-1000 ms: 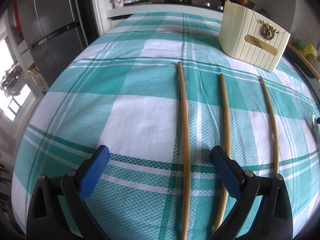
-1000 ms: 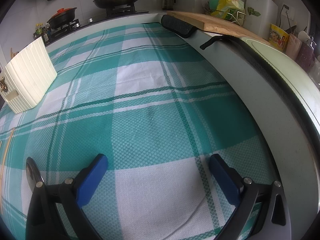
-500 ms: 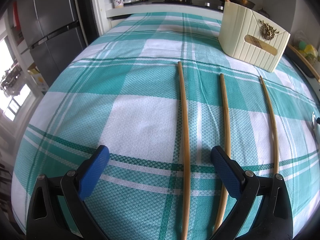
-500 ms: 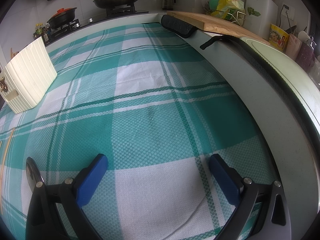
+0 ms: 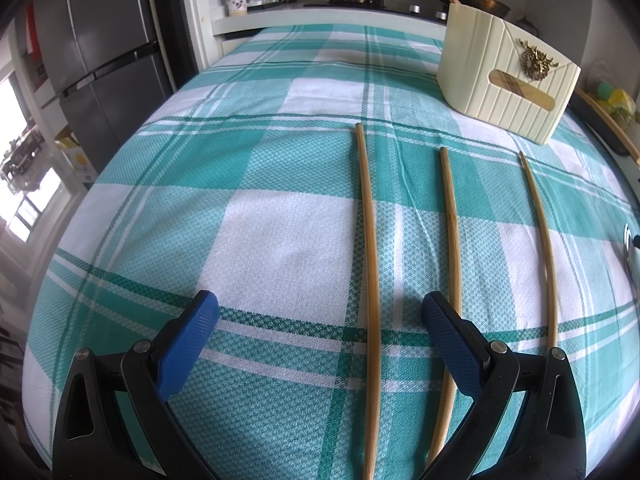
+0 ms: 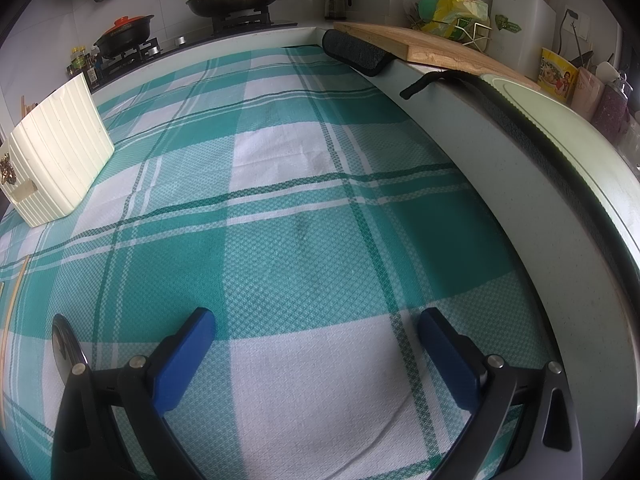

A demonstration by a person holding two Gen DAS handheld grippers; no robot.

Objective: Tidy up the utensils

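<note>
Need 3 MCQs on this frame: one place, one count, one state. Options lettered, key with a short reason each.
1. Where does the cream holder stand relative to the chopsticks?
A. beyond their far tips, to the right
B. left of them
C. on top of them

2. How many chopsticks lie on the cloth in the left wrist view?
A. one
B. three
C. five

3. The left gripper is:
A. shut on a chopstick
B. open, holding nothing
C. out of view

Key: A, holder sits past the tips; B, three separate sticks; B, fingers wide apart.

printed labels on jars and boxes, none legible
</note>
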